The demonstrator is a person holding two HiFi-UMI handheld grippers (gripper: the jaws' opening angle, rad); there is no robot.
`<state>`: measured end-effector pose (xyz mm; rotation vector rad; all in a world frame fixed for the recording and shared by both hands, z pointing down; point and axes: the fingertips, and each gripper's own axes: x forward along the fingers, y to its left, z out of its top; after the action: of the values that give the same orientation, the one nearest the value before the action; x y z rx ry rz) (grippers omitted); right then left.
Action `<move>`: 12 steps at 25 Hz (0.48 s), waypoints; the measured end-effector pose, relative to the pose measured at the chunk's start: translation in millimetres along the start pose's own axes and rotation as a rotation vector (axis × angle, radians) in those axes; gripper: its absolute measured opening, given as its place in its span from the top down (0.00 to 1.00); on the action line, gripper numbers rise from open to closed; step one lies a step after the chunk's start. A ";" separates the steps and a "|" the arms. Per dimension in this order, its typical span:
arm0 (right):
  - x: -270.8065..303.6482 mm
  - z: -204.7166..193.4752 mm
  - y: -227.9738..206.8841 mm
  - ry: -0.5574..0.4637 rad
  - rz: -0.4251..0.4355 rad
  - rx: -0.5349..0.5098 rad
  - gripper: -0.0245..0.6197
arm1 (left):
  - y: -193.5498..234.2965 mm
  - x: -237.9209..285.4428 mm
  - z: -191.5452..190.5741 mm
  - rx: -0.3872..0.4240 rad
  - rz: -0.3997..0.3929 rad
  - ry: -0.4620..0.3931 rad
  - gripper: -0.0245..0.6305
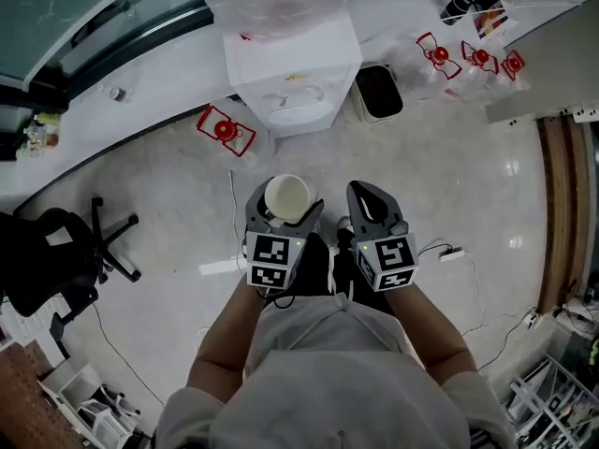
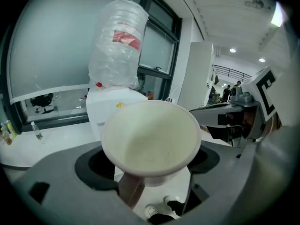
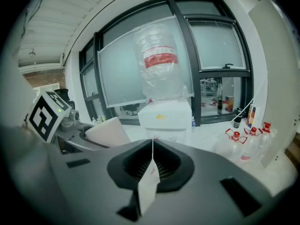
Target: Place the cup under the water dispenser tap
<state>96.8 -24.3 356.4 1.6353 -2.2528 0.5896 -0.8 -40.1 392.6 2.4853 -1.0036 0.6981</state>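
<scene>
A white paper cup [image 1: 287,197] sits upright and empty in my left gripper [image 1: 285,206], which is shut on it; in the left gripper view the cup [image 2: 150,142] fills the middle. The white water dispenser [image 1: 292,68], with a clear bottle on top, stands on the floor ahead of both grippers, some way off. It also shows in the gripper views as the dispenser [image 2: 117,107] and the dispenser [image 3: 166,116]. My right gripper [image 1: 370,195] is level with the left and shut on a thin string, from which a white paper tag [image 3: 148,184] hangs.
A black bin [image 1: 379,92] stands right of the dispenser. Red-capped empty bottles lie on the floor at the left [image 1: 225,129] and back right [image 1: 468,56]. An office chair [image 1: 56,255] is at the left, and a cable with a plug block [image 1: 451,253] at the right.
</scene>
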 end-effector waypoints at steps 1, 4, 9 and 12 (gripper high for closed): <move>9.1 -1.6 -2.4 0.003 0.014 0.000 0.92 | 4.6 6.5 -3.2 -0.009 0.013 0.006 0.28; 39.5 -9.5 -9.9 0.024 0.060 -0.003 0.92 | 18.8 30.4 -15.1 -0.025 0.058 0.015 0.28; 93.5 -33.0 -20.2 0.067 0.136 -0.070 0.92 | 49.3 77.5 -47.4 -0.062 0.123 0.022 0.28; 120.8 -54.3 -26.4 0.098 0.168 -0.079 0.92 | 66.2 103.8 -77.5 -0.102 0.150 0.075 0.28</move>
<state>84.3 -105.1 463.9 1.3594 -2.3247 0.5995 -7.3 -101.8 524.3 2.2976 -1.1762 0.7596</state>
